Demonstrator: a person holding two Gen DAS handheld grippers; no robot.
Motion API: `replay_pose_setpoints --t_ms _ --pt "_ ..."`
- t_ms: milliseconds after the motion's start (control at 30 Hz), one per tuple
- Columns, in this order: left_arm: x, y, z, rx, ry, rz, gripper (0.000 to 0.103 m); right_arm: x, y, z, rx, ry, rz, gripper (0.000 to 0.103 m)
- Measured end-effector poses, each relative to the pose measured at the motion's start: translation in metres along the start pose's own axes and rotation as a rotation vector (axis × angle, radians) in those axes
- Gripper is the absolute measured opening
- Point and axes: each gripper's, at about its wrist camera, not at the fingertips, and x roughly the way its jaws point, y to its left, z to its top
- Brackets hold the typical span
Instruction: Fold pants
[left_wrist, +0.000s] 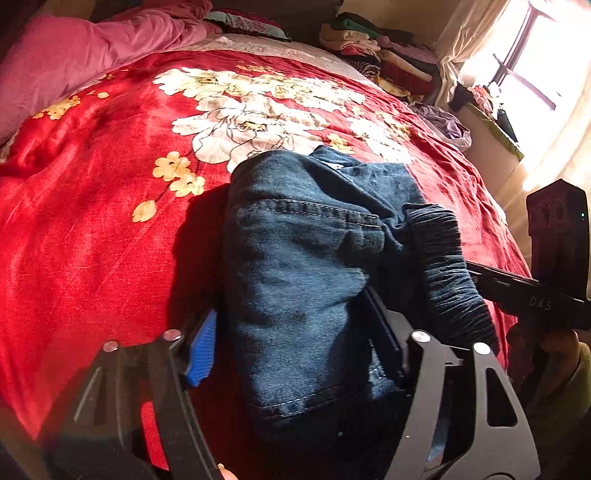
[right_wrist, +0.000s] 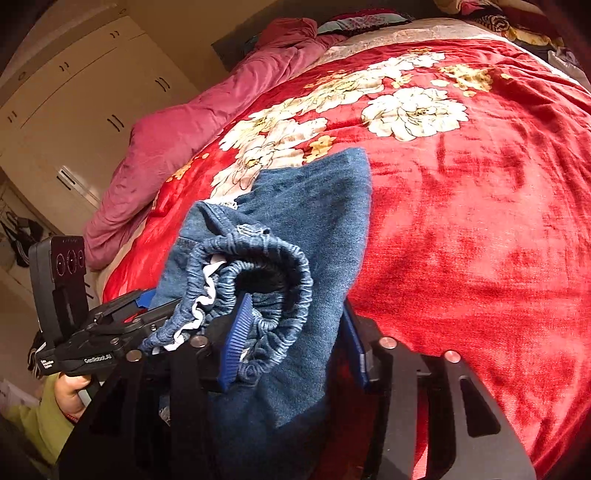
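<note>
Gripping the jeans (left_wrist: 295, 266) at lower centre of its view, the left tool (left_wrist: 291, 354) holds bunched denim above the red bedspread (left_wrist: 92, 221). Further right, the right tool (right_wrist: 295, 339) clamps the elastic waistband (right_wrist: 273, 266). Both should keep level and lower together, I judge, so the fold lands flat.
</note>
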Motion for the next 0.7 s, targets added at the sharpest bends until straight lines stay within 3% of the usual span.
replay_pose_setpoints --t_ms 67,233,433,700 --pt "-0.001 -0.005 0.000 0.017 -0.004 -0.008 0.042 -0.003 0.012 -0.001 -0.058 -0.024 -0.022 0.029" --pt "-0.013 -0.008 0.006 0.011 -0.028 -0.021 0.032 -0.020 0.044 0.001 -0.204 -0.096 -0.076 0.015" --pt "-0.024 -0.013 0.030 0.026 -0.083 -0.017 0.031 -0.026 0.062 0.023 -0.274 -0.132 -0.081 0.015" --pt "-0.018 -0.003 0.066 0.021 -0.138 0.019 0.031 -0.002 0.056 0.061 -0.259 -0.146 -0.098 0.015"
